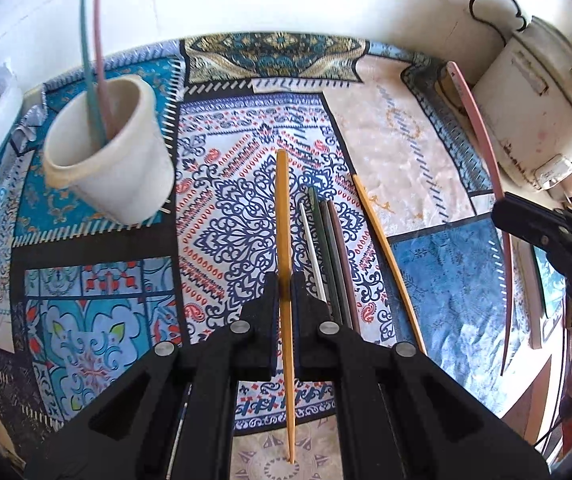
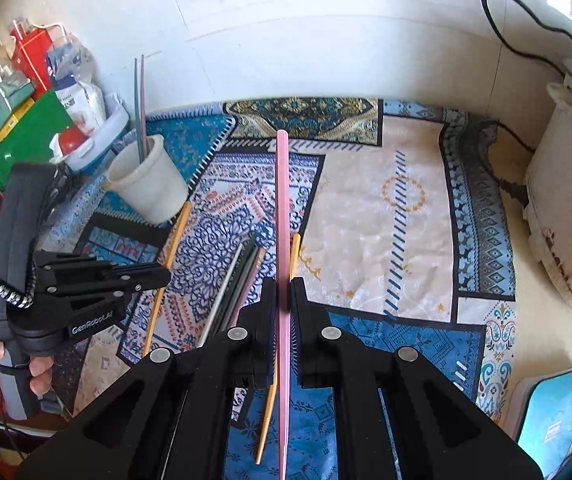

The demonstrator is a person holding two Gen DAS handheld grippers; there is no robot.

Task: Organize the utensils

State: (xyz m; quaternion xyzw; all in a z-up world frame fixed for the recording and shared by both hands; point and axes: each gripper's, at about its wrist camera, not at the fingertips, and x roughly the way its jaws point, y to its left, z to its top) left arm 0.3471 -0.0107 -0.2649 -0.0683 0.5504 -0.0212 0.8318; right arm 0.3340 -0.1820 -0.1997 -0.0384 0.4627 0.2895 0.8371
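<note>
Right now the left gripper (image 1: 284, 280) is clamped on an orange chopstick (image 1: 284, 216), and the right gripper (image 2: 284, 292) pinches a pink chopstick (image 2: 282, 208); both sticks poke far past the pads. Below them, more chopsticks (image 1: 331, 248) lie loose on the patterned cloth (image 1: 98, 320) covering the worktop. Farther off, the white cup (image 1: 114, 168) already holds two sticks. A thin stick could pivot in the pads or knock the light cup over. Open cloth lies between; the appliance (image 1: 533, 92) crowds the right.
</note>
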